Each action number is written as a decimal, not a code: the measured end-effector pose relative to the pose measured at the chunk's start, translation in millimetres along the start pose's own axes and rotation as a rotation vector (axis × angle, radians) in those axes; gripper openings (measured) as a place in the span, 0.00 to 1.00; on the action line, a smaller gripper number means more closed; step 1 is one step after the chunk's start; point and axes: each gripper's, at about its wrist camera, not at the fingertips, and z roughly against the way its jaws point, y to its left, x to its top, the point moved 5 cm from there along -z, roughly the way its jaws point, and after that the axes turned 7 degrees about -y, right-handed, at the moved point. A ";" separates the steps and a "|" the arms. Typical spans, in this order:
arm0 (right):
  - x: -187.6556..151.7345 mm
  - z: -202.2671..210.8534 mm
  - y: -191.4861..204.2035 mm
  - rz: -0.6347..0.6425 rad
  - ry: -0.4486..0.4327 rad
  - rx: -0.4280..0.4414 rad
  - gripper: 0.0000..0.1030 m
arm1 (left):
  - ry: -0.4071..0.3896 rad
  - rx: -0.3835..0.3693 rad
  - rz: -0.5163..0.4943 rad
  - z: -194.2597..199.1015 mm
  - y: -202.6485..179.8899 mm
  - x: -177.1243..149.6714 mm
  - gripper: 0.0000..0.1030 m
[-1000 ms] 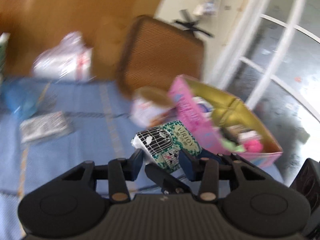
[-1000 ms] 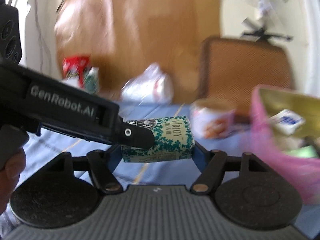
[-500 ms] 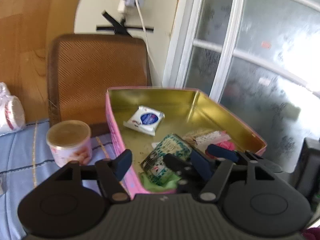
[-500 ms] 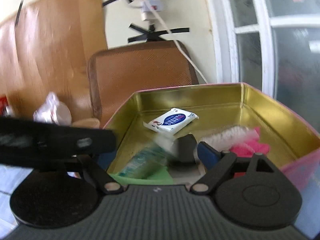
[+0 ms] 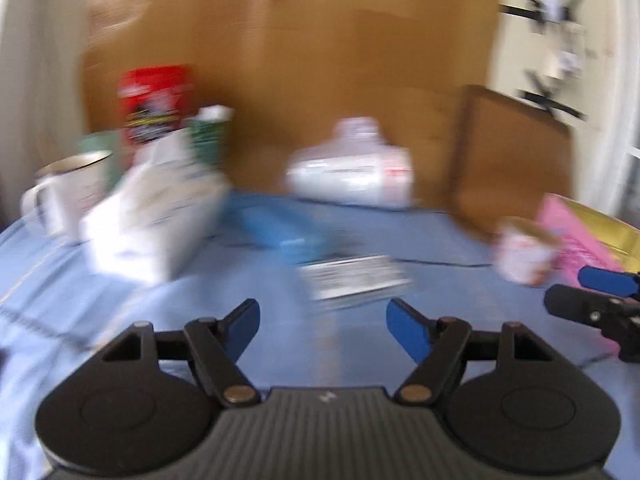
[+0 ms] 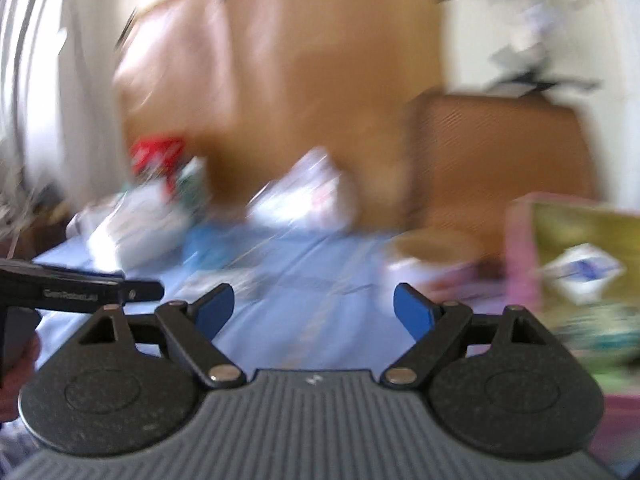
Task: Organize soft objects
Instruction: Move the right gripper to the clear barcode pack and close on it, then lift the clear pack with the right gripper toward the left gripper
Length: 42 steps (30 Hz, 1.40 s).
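Flat packet (image 5: 356, 282) lies crosswise on the blue worktop (image 5: 120, 312), just ahead of the left gripper (image 5: 322, 326). Both sets of jaws gape empty; the right gripper (image 6: 314, 308) hangs farther off.

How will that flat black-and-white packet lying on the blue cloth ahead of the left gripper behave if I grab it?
The packet looks thin and flat, so it is probably light and may flop or bend when lifted. It lies flush on the blue cloth, so the fingers may pinch cloth too. Blur hides its surface, so I cannot judge slipperiness.
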 end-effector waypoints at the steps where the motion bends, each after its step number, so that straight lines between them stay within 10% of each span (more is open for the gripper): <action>1: -1.8 -15.2 10.6 -0.002 0.033 0.022 0.88 | -0.004 0.019 0.026 0.2 13.4 -2.5 0.70; 16: -18.3 -154.5 81.1 0.046 0.299 0.024 0.95 | -0.040 -0.003 0.191 -2.5 43.2 -9.8 0.70; 42: -71.5 30.0 37.8 0.135 0.253 0.182 0.89 | 0.078 -0.111 -0.045 -7.8 -14.5 -22.3 0.80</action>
